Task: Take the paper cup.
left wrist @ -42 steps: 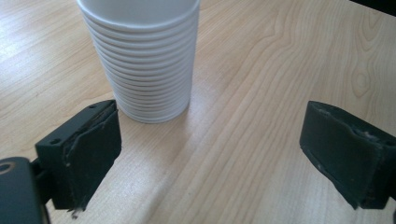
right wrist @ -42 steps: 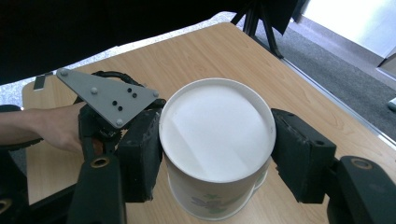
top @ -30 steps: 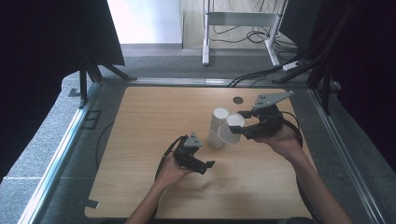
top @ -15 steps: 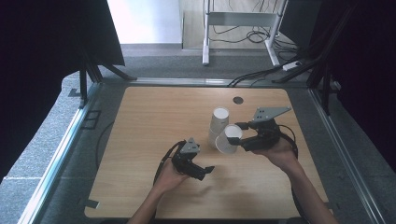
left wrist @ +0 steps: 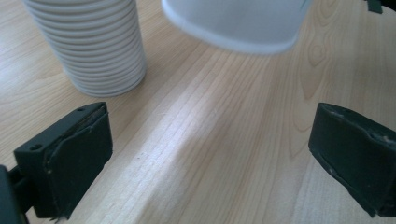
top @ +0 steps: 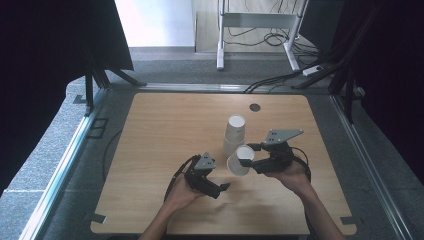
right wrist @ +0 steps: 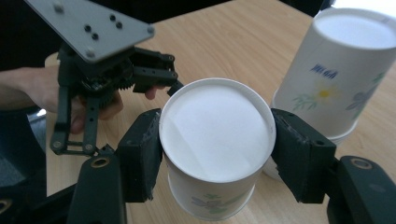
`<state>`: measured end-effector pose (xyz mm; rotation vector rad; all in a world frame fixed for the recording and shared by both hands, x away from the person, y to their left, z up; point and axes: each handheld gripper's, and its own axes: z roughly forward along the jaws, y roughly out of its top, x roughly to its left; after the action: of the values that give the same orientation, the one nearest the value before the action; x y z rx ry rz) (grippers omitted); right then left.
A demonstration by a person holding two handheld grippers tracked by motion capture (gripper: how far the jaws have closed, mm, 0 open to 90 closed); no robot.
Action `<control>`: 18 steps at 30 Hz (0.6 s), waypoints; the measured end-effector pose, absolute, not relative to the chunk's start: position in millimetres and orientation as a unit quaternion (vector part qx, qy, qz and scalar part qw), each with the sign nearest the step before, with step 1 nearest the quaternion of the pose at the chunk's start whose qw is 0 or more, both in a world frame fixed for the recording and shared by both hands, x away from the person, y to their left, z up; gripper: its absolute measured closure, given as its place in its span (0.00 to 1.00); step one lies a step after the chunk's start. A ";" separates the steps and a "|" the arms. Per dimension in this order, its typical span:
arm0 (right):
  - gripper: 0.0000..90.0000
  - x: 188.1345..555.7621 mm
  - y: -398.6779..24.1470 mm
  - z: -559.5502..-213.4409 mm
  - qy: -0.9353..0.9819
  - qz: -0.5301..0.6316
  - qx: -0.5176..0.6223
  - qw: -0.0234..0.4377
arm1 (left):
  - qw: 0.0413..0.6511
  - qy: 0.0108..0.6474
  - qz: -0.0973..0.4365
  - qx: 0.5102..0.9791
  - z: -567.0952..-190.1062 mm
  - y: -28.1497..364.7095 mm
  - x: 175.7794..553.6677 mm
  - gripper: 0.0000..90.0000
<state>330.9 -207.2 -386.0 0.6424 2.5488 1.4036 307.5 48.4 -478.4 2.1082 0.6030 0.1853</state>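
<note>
- High view had the right gripper (top: 253, 159) clamped on an upside-down paper cup (top: 240, 161), near the table's (top: 150, 130) centre.
- Stack of cups (top: 233, 134) stood at the held cup's 11 o'clock, just beside it.
- Left gripper (top: 218, 188), at 7 o'clock, had just been opening; its jaws gaped wide, nothing between.

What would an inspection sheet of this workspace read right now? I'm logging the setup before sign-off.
Surface: wooden table, bare apart from the items below.
Job's things: single paper cup upside down, clamped off the table; stack of cups upside down on the table beside it.
Clutter: small dark round disc near the far edge.
Grippers: right gripper shut on the single paper cup; left gripper open, nothing between its jaws.
Cables: one trails from each gripper; more cables on the floor beyond the table.
Surroundings: grey carpet, dark curtains, white frame legs.
</note>
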 end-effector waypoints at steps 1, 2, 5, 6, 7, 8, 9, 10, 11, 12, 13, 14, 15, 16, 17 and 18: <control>0.42 330.4 -206.4 -387.3 0.852 0.470 0.216 0.079 | 0.455 0.242 0.075 0.854 -478.6 48.0 306.5 0.00; 0.42 329.8 -205.2 -389.7 0.851 0.474 0.215 0.074 | 0.457 0.241 0.076 0.853 -478.9 47.6 305.6 0.00; 0.42 327.6 -201.7 -396.6 0.851 0.475 0.214 0.066 | 0.460 0.236 0.078 0.852 -480.0 46.7 303.0 0.01; 0.42 327.1 -201.0 -398.4 0.850 0.476 0.215 0.063 | 0.461 0.235 0.079 0.852 -480.8 45.8 301.9 0.01; 0.42 326.2 -199.7 -401.2 0.850 0.477 0.216 0.058 | 0.459 0.232 0.079 0.854 -481.5 45.2 301.4 0.02; 0.42 325.5 -198.7 -403.1 0.850 0.477 0.216 0.054 | 0.461 0.231 0.079 0.853 -482.6 43.7 300.5 0.02; 0.42 324.8 -197.8 -404.7 0.850 0.478 0.216 0.051 | 0.461 0.229 0.081 0.854 -483.8 42.2 299.7 0.02; 0.42 324.2 -196.9 -406.2 0.849 0.480 0.216 0.048 | 0.458 0.225 0.084 0.856 -484.9 40.9 298.8 0.02; 0.42 323.5 -195.9 -407.5 0.849 0.480 0.217 0.046 | 0.456 0.222 0.087 0.858 -486.0 39.3 297.8 0.03; 0.42 323.0 -195.2 -408.8 0.849 0.480 0.216 0.044 | 0.451 0.218 0.093 0.860 -486.8 38.1 296.8 0.03; 0.42 322.4 -194.3 -410.2 0.849 0.481 0.216 0.042 | 0.449 0.217 0.096 0.862 -487.6 36.9 295.8 0.03; 0.42 321.9 -193.5 -411.5 0.849 0.481 0.217 0.040 | 0.449 0.215 0.097 0.862 -488.5 35.7 295.2 0.03; 0.42 321.8 -192.7 -412.9 0.849 0.481 0.216 0.038 | 0.450 0.214 0.098 0.862 -489.1 34.8 294.6 0.04; 0.42 321.7 -191.9 -414.3 0.849 0.481 0.216 0.035 | 0.449 0.212 0.101 0.862 -489.7 34.0 294.1 0.05; 0.42 321.5 -190.9 -415.7 0.849 0.481 0.216 0.033 | 0.449 0.212 0.102 0.862 -490.2 33.3 293.9 0.05; 0.42 321.4 -190.2 -416.7 0.850 0.480 0.216 0.032 | 0.449 0.211 0.102 0.862 -491.0 32.4 293.6 0.06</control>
<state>321.4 -190.2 -416.7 0.6663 2.6156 1.4782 293.6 32.4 -491.0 2.1335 0.5227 0.2527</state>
